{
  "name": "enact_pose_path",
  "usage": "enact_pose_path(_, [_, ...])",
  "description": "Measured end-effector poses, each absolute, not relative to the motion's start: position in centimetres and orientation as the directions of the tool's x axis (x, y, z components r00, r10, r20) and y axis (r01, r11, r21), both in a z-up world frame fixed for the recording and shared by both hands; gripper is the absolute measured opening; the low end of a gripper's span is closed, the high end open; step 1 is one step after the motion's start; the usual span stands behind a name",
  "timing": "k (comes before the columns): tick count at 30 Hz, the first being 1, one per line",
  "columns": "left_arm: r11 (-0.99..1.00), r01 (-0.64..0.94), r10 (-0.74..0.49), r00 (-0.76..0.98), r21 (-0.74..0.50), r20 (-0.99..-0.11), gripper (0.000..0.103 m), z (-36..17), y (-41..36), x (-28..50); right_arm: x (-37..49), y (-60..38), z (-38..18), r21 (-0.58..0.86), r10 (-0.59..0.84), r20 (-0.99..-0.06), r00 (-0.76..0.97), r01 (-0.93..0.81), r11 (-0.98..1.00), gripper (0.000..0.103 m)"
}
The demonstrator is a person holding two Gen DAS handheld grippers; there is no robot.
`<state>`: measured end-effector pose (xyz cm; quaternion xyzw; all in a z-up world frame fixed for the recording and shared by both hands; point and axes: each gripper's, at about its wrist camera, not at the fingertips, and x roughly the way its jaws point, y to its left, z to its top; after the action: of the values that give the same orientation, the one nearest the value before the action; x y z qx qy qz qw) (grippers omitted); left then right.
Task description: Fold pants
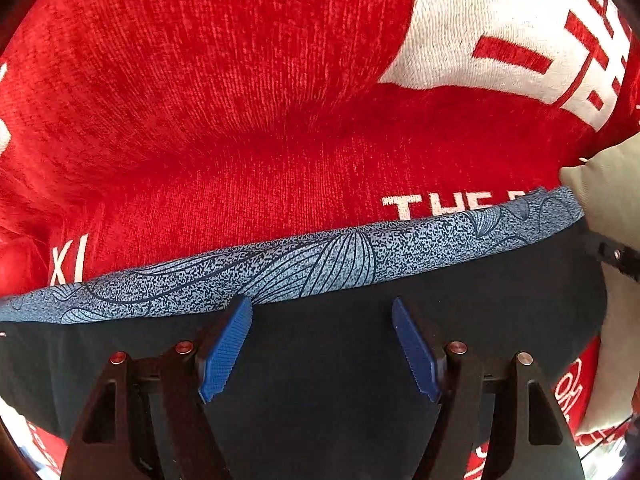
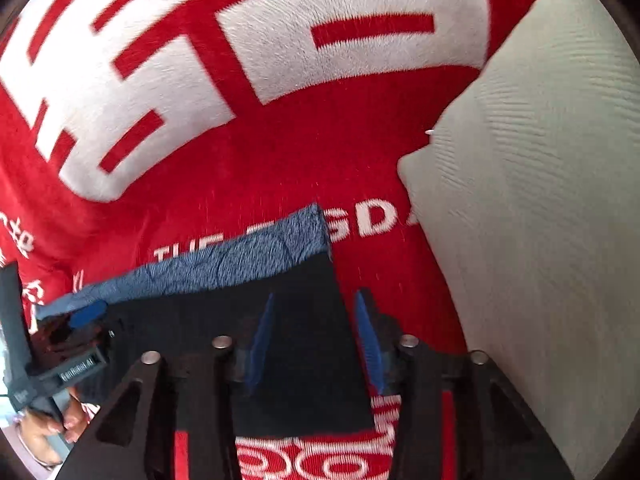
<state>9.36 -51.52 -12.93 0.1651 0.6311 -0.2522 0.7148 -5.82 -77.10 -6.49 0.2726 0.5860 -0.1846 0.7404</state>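
Observation:
The pants (image 1: 320, 352) are dark navy with a speckled light-blue patterned band (image 1: 304, 268) along the far edge. They lie flat and folded on a red blanket. My left gripper (image 1: 322, 312) is open just above the dark cloth, its blue pads (image 1: 226, 350) apart, near the band. In the right wrist view the pants (image 2: 304, 360) end in a straight right edge. My right gripper (image 2: 316, 308) is open over that right edge, one finger over the cloth and one over the blanket. The left gripper (image 2: 86, 316) shows at the far left.
A red blanket (image 1: 240, 100) with large white lettering covers the surface under the pants. A pale grey-green pillow (image 2: 540, 220) lies to the right, close to the pants' right corner, and also shows in the left wrist view (image 1: 612, 188). A hand (image 2: 44, 428) holds the left gripper.

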Motion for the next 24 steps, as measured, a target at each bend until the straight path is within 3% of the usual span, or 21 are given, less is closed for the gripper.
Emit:
enact_pose_path(2, [0.816,0.573,-0.148,0.086,-0.073,-0.985,0.073,-12.9,-51.5,9.2,-5.2,-77.7,-7.4,0.22,0.087,-0.965,0.246,0.59,0.776,0.049])
enact_pose_path(5, [0.825,0.561,-0.143,0.095,-0.066,-0.985,0.073,-12.9,-51.4,9.1,-4.4,-77.6,-7.9,0.201,0.081,-0.969,0.234,0.552,0.809,0.019])
enact_pose_path(6, [0.828,0.557,-0.141,0.097,-0.064,-0.985,0.073,-13.0,-51.5,9.1,-4.3,-77.7,-7.8,0.188,0.069,-0.97,0.233,0.543,0.818,0.018])
enact_pose_path(10, [0.836,0.548,-0.119,0.111,-0.039,-0.987,0.075,-13.7,-51.8,9.7,-4.5,-79.2,-9.0,0.218,0.106,-0.97,0.221,0.582,0.784,0.019])
enact_pose_path(12, [0.839,0.544,-0.105,0.112,-0.028,-0.988,0.074,-13.8,-52.6,9.4,-4.9,-79.4,-8.6,0.212,0.099,-0.972,0.215,0.605,0.767,0.032])
enact_pose_path(13, [0.839,0.543,-0.105,0.108,-0.03,-0.989,0.074,-13.5,-52.7,9.3,-5.3,-79.4,-8.0,0.197,0.081,-0.974,0.212,0.613,0.765,0.034])
enact_pose_path(17, [0.841,0.539,-0.118,0.094,-0.049,-0.989,0.075,-12.6,-52.3,8.6,-7.7,-78.1,-4.9,0.167,0.015,-0.968,0.25,0.598,0.784,0.034])
enact_pose_path(24, [0.852,0.523,-0.104,0.125,-0.023,-0.987,0.075,-12.0,-50.8,7.9,-9.2,-72.9,-5.1,0.239,0.114,-0.957,0.266,0.505,0.829,0.034])
